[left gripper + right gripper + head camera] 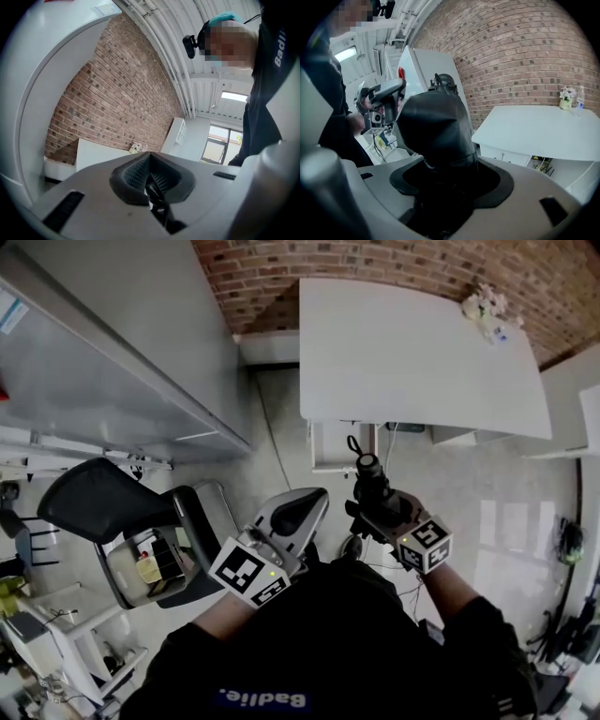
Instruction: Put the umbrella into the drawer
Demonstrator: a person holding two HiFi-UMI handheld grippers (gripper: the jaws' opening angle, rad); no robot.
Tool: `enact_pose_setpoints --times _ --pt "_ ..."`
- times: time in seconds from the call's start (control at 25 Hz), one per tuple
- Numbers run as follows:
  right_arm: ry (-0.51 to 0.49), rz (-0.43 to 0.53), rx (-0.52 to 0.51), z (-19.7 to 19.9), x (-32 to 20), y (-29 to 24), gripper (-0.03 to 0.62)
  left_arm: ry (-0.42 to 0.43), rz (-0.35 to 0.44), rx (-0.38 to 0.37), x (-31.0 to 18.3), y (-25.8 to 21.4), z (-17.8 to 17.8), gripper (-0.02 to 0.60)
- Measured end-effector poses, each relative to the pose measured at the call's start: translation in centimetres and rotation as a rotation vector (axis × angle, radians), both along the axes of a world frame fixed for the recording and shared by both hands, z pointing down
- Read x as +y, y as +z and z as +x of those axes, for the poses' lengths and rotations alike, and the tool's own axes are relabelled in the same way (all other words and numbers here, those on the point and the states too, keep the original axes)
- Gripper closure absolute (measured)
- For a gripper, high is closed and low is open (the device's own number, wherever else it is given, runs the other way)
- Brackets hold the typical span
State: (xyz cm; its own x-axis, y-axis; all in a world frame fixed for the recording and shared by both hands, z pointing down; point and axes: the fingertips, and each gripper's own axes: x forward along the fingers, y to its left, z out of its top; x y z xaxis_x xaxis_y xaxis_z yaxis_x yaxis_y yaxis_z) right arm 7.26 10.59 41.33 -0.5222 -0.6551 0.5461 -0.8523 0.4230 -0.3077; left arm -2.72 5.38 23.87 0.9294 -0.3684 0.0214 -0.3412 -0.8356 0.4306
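Seen from the head, the desk stands at 12 o'clock with the brick wall behind it and flowers on its far corner at 1 o'clock, a chair sits at 9 o'clock, and the umbrella sits in the right tool, just right of the left tool.

A red brick wall closes the far side, and a white table stands against it with pale flowers near its far corner. The floor is pale and glossy, and a black office chair stands at the left below a long grey surface. The left gripper view shows a white shelf unit by the brick, a bright window beyond it, and white pipes along the ceiling.
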Motion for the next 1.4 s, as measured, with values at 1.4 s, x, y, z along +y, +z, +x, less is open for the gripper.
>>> enact_pose_setpoints --times 1.4 --pt "-0.303 -0.253 0.465 6.6 -10.8 31.7 0.307 -0.148 -0.168 -0.081 -6.1 14.1 2.1 0.584"
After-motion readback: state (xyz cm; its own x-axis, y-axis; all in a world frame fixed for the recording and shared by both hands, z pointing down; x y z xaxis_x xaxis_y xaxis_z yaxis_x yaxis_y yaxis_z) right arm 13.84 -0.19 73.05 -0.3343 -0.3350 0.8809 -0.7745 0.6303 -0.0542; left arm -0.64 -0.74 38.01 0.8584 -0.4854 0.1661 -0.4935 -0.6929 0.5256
